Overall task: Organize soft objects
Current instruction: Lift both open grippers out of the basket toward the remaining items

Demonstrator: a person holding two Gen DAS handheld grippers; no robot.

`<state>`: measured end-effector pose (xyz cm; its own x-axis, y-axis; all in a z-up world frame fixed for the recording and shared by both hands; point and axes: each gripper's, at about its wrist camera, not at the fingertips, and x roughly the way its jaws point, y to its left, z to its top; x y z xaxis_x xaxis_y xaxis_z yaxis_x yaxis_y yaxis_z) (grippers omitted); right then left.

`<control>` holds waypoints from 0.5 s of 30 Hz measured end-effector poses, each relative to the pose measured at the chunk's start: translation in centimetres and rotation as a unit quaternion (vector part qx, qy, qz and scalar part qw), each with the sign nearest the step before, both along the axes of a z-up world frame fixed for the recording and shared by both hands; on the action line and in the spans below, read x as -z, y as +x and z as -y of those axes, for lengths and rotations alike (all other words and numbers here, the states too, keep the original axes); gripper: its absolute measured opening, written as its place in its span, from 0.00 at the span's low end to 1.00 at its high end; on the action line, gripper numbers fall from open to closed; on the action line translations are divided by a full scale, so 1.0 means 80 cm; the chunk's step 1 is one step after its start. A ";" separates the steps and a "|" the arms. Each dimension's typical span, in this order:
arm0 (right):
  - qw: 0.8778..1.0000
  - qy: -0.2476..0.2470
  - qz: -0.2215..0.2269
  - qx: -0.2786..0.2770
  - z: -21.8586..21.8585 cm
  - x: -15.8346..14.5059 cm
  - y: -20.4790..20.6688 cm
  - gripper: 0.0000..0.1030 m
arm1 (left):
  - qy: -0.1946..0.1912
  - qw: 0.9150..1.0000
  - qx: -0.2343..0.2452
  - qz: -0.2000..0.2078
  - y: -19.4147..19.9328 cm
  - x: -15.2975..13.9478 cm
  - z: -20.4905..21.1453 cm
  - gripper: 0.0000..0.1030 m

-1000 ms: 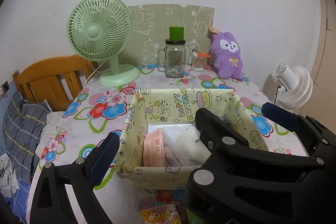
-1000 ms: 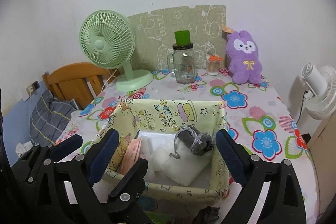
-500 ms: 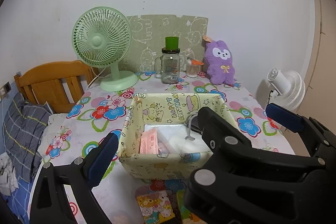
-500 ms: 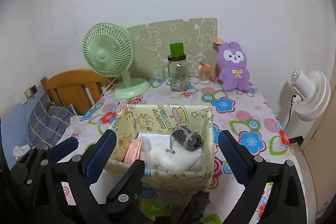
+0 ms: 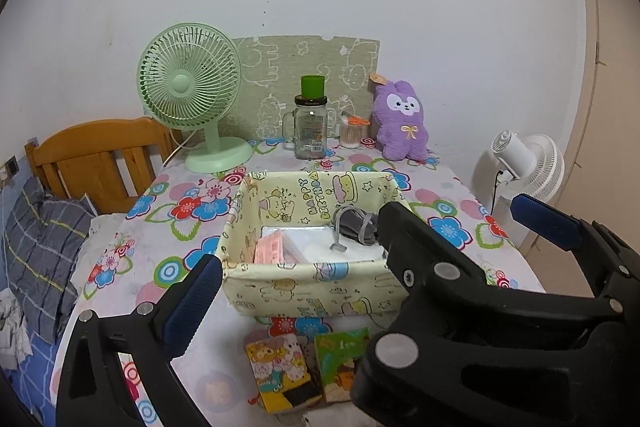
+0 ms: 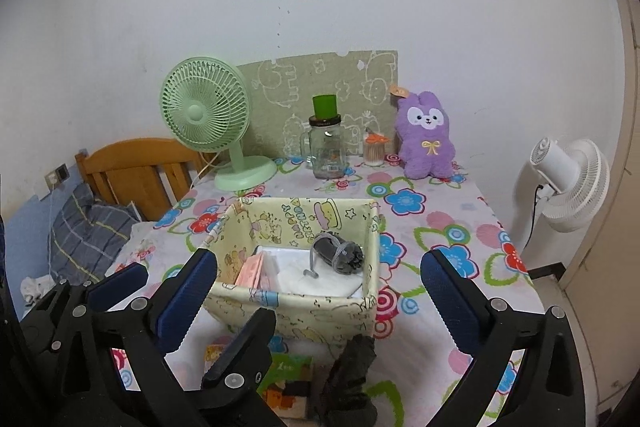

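Fingers of both the left gripper and right gripper spread wide, empty, over the fabric basket near the table's front edge.

The left gripper hovered with its blue-padded fingers spread wide, nothing between them. The right gripper hung alongside (crossing in front of the left's view), equally agape and empty.

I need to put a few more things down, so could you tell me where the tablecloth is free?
Free: right of the basket, toward the white fan; left of it, below the green fan. Crowded: the back row with jar and plush rabbit, and the front edge with packets.
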<state>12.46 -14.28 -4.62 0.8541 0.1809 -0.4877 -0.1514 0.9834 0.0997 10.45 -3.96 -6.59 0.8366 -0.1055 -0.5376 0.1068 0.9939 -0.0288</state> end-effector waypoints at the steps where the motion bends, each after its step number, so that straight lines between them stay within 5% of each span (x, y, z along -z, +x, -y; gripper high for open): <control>1: 1.000 0.001 0.000 -0.002 0.001 0.000 -0.003 1.00 | 0.000 1.000 0.000 0.000 -0.003 0.000 0.000 1.00; 15: 1.000 0.006 0.015 0.006 0.010 -0.003 -0.044 1.00 | -0.005 1.000 0.007 0.015 -0.042 0.000 0.008 1.00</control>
